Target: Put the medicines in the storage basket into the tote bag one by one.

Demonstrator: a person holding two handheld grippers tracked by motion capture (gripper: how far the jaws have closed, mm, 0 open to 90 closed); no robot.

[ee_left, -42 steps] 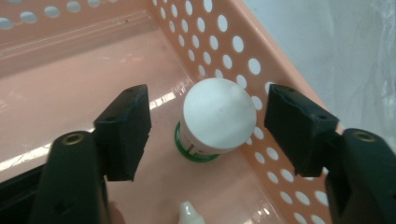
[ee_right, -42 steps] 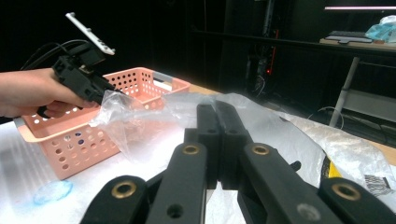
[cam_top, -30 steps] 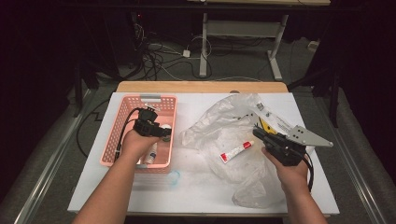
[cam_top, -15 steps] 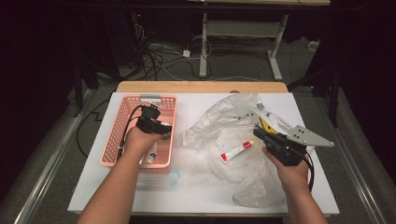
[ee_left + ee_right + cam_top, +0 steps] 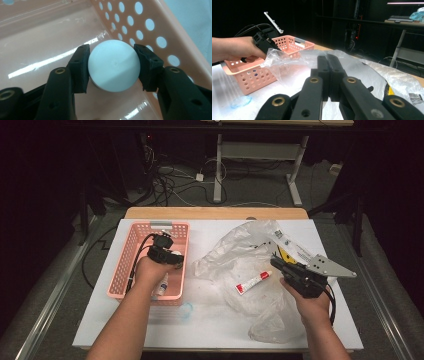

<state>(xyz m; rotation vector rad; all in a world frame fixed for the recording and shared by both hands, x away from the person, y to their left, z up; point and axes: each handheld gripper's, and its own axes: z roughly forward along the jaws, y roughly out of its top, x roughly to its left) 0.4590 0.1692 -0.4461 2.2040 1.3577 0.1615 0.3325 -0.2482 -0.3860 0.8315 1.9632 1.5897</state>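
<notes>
left gripper [image 5: 113, 67] clamps white bottle cap [image 5: 114, 65] low inside pink basket [image 5: 125, 270] at table's left edge to set it down, right gripper [image 5: 328, 62] jaws pressed together, empty over plastic bag [image 5: 235, 260]

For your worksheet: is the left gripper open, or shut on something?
Shut: the left gripper clamps a white bottle cap between both jaws, inside the pink basket.

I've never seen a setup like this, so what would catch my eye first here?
Probably the pink basket at the table's left, where the left gripper clamps a round white cap inside it. Next, the crumpled clear plastic bag spread at centre-right, a small red-and-white tube lying on it beside the right gripper.
</notes>
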